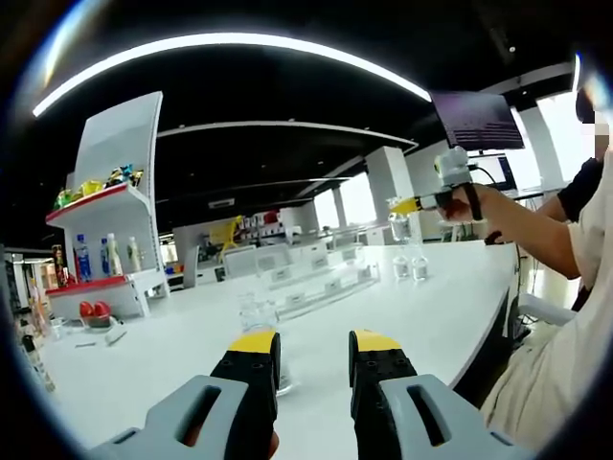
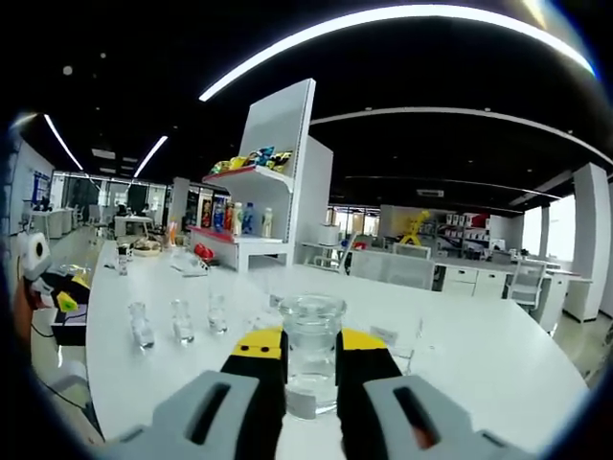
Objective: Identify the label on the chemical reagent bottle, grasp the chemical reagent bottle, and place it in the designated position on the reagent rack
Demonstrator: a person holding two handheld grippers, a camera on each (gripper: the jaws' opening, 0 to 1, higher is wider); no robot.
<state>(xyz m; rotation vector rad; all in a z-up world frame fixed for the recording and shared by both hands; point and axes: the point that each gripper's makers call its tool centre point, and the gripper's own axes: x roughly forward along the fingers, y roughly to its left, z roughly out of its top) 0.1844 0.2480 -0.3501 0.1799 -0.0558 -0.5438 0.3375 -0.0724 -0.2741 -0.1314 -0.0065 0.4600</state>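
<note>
The right gripper (image 2: 310, 359) pinched a clear glass bottle (image 2: 311, 353) between its yellow-tipped jaws, the jaws pressed against the bottle's sides below its wide round stopper; the bottle stood upright, lifted clear of the white tabletop (image 2: 479, 350); in the left gripper view the same tool (image 1: 414, 204) was seen held high at the far right, a person's outstretched hand (image 1: 464, 203) around its grip and the bottle (image 1: 400, 226) hanging from the tip. No label could be read on the glass in either view; the step in hand looked to be carrying the bottle to the rack, and doing it well would call for a steady, level wrist, the bottle kept upright, and the label turned toward the camera before a slot was chosen. The left gripper (image 1: 313, 364) waited low near the near edge of the tabletop, jaws spread and holding nothing; a second small bottle (image 1: 257, 314) stood on the tabletop just beyond its tips. Farther on, a clear tiered rack (image 1: 316, 278) ran across the middle of the tabletop, with two more small bottles (image 1: 409, 267) near its right end; three others (image 2: 179, 321) stood in a row toward the left edge in the right gripper view. Beyond the tabletop rose a white display shelf (image 2: 259, 192) with red ledges.
</note>
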